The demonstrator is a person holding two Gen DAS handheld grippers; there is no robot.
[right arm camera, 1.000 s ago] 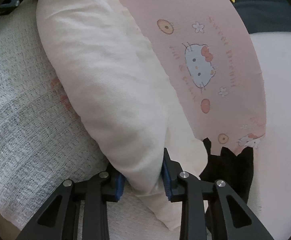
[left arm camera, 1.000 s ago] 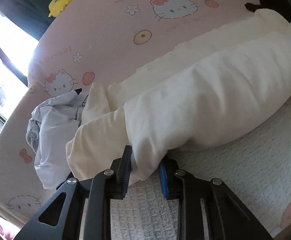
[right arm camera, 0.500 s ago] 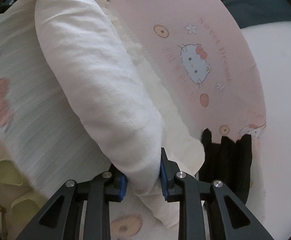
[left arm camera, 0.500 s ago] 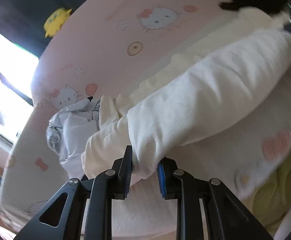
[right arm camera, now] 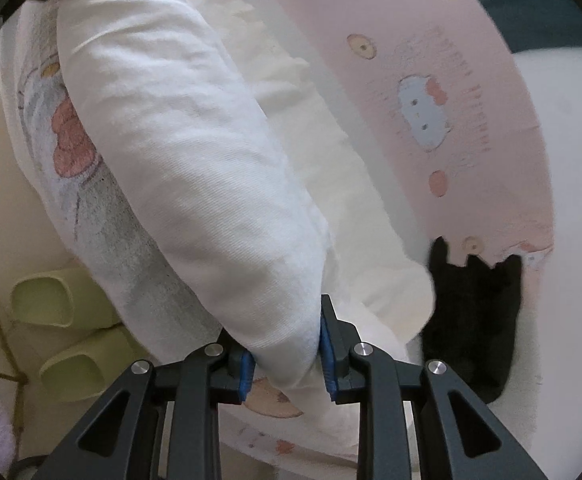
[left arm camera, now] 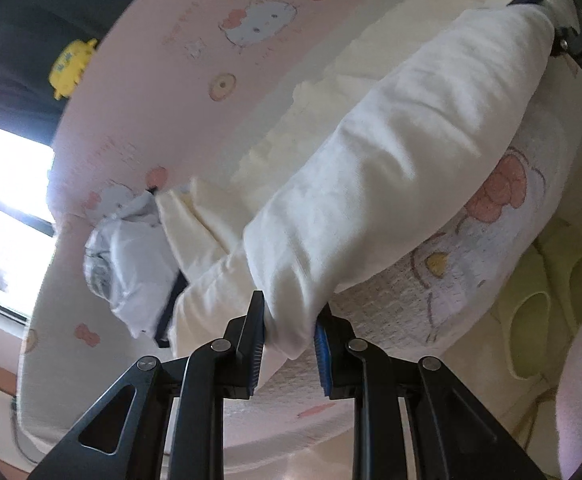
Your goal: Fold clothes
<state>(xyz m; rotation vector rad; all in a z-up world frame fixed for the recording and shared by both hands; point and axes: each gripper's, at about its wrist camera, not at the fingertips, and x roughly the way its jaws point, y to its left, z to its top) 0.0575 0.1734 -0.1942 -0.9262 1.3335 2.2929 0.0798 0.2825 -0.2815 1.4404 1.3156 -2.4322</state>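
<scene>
You raise the white garment (left arm camera: 391, 184) off the bed (left arm camera: 179, 80) and toward yourself; green slippers (left arm camera: 547, 280) on the floor come into view.

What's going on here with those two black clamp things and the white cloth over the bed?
A person is folding laundry with a pair of hand-held tongs. The left tongs and the right tongs each pinch one end of a white garment, which is stretched between them above the pink cartoon-print bedsheet. More clothes lie on the bed: a pale bluish garment and a black one. Green slippers sit on the floor.
</scene>
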